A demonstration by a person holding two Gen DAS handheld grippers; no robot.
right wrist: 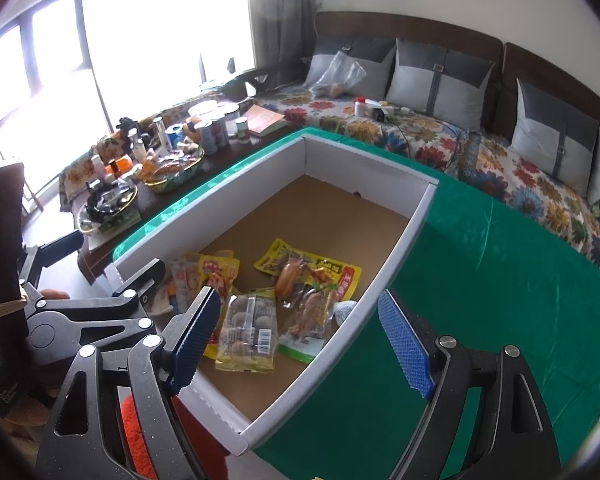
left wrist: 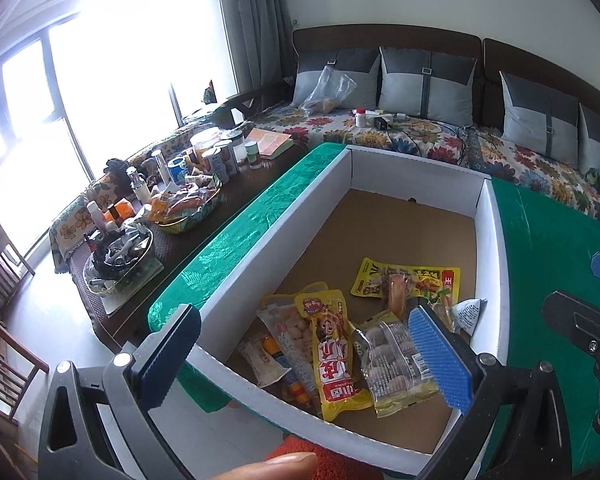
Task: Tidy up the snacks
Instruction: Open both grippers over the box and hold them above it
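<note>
Several snack packets [left wrist: 340, 352] below left gripper [left wrist: 304, 356]

Glossy plastic snack packets [left wrist: 336, 352], cardboard box [left wrist: 400, 220]

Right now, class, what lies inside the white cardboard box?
Inside the white box, several snack packets overlap near one end: a yellow packet, a clear bag of round pieces, a red-and-yellow packet. The rest is bare brown floor. Anything beneath the packets is hidden.

left gripper [left wrist: 304, 354] jaws wide, right gripper [right wrist: 304, 338] likewise
</note>
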